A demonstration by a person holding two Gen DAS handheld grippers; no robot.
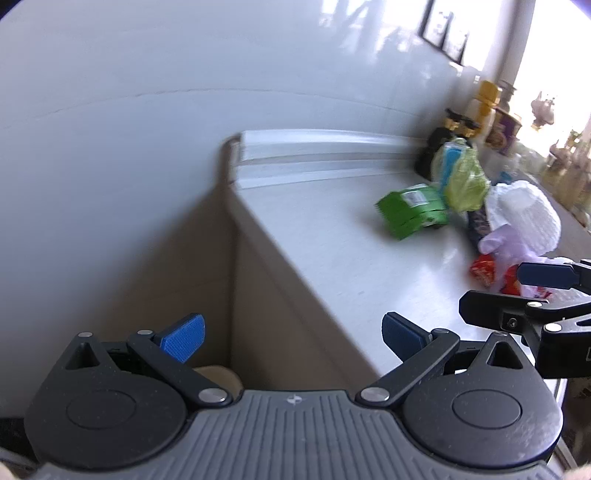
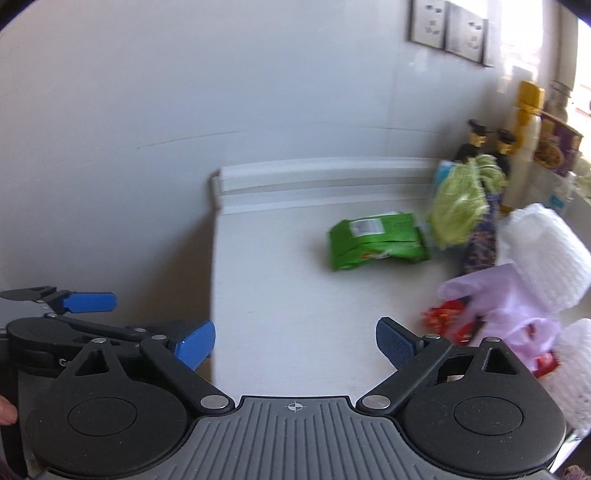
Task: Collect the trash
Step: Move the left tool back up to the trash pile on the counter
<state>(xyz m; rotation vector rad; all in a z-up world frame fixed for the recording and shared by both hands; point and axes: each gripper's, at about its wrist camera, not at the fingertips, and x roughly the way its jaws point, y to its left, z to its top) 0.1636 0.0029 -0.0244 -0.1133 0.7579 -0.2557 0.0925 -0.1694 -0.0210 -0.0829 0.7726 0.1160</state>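
A green snack packet (image 2: 376, 243) lies on the white counter (image 2: 295, 314); it also shows in the left wrist view (image 1: 412, 210). Beside it stand a yellow-green plastic bag (image 2: 460, 206), a pale purple bag (image 2: 506, 295) with red wrappers (image 2: 443, 317), and white foam wrap (image 2: 550, 254). My right gripper (image 2: 295, 341) is open and empty above the counter's near part. My left gripper (image 1: 293, 336) is open and empty over the counter's left edge; it also shows at the left of the right wrist view (image 2: 144, 319).
Dark bottles with gold caps (image 2: 480, 147), a yellow-capped bottle (image 2: 526, 122) and a purple box (image 2: 557, 147) stand along the wall at the right. The counter's left edge (image 1: 258, 236) drops beside a grey wall. Wall sockets (image 2: 447, 29) sit above.
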